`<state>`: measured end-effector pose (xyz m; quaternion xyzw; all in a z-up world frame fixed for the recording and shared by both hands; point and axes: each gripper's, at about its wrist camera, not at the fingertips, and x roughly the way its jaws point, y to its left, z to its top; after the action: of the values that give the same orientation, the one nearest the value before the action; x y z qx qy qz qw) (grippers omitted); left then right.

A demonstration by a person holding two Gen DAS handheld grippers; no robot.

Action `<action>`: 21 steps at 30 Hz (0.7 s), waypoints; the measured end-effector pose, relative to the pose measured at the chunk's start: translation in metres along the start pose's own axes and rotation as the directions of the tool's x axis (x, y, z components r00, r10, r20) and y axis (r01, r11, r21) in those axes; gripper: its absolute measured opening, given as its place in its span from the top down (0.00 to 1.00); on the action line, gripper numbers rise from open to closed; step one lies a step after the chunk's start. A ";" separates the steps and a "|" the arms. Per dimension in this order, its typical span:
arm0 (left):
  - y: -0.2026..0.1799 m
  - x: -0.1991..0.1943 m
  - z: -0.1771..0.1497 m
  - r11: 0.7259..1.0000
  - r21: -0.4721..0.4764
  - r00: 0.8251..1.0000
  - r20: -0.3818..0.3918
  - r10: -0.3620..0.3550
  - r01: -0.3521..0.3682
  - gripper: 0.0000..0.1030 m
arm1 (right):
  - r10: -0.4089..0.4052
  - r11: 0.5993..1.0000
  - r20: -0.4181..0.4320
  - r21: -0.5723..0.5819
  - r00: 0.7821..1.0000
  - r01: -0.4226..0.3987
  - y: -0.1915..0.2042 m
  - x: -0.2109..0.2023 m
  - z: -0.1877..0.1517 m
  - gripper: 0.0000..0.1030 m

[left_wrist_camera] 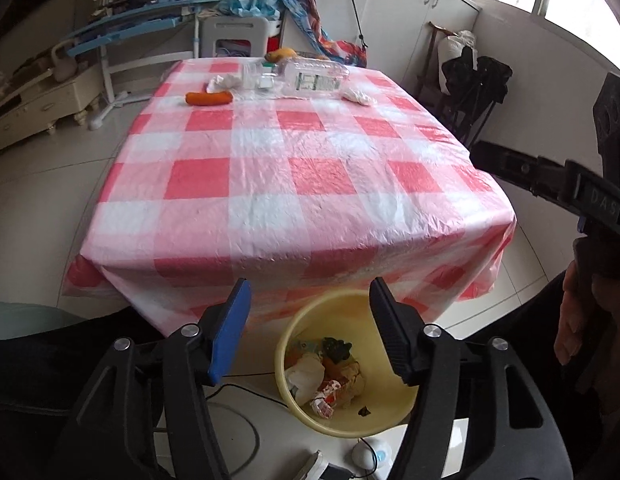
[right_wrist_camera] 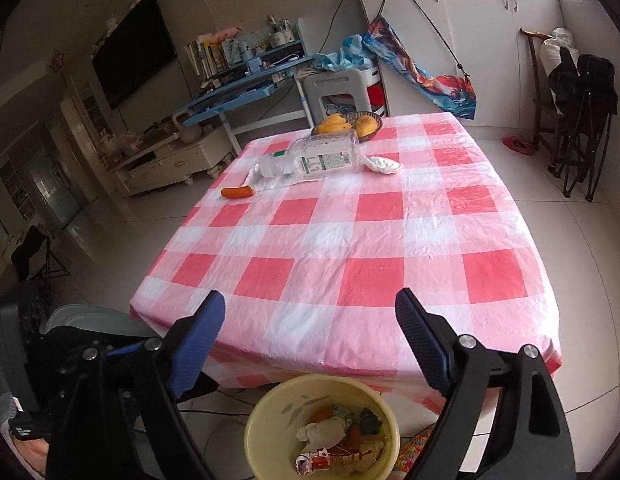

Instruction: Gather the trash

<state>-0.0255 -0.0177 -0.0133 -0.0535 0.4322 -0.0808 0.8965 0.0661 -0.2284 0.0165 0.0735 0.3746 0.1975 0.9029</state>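
A yellow bin [left_wrist_camera: 310, 320] stands on the floor at the table's near edge, holding wrappers and crumpled paper [left_wrist_camera: 334, 384]. My left gripper [left_wrist_camera: 306, 304] hangs open above the bin with nothing between its fingers. My right gripper [right_wrist_camera: 310, 312] is open and empty too, over the table's near edge with the yellow bin [right_wrist_camera: 270, 408] just below. At the far end of the checked table [right_wrist_camera: 350, 240] lie a clear plastic bottle [right_wrist_camera: 314, 160], an orange sausage [right_wrist_camera: 237, 192], and a crumpled white tissue [right_wrist_camera: 384, 165]. Another white wad [left_wrist_camera: 222, 83] lies near the sausage [left_wrist_camera: 209, 98].
A dark basket of yellow fruit [right_wrist_camera: 350, 124] sits at the table's far edge. A grey stool [right_wrist_camera: 338, 92] and a blue desk [right_wrist_camera: 238, 92] stand behind it; folded black chairs [right_wrist_camera: 582, 120] are at the right. Cables and a white device [left_wrist_camera: 366, 456] lie on the floor beside the bin.
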 end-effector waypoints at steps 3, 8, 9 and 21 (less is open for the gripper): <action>0.008 -0.005 0.004 0.996 -0.028 0.995 0.052 0.080 -0.079 0.33 | -0.036 0.999 -0.005 -0.037 0.999 0.036 0.006 0.003 -0.002 0.16; 0.027 -0.012 0.010 0.983 -0.114 0.983 0.096 0.156 -0.145 0.26 | -0.089 0.985 -0.007 -0.148 0.996 0.087 0.023 0.007 -0.010 0.13; 0.031 -0.012 0.010 0.980 -0.131 0.981 0.098 0.164 -0.151 0.25 | -0.096 0.981 -0.011 -0.168 0.995 0.093 0.026 0.009 -0.012 0.13; 0.037 -0.007 0.010 0.974 -0.169 0.982 0.086 0.169 -0.153 0.22 | -0.135 0.964 -0.027 -0.232 0.990 0.126 0.033 0.014 -0.019 0.12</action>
<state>-0.0179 0.0206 -0.0076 -0.0946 0.3947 0.0302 0.9134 0.0511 -0.1927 0.0034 -0.0607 0.3722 0.1812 0.9083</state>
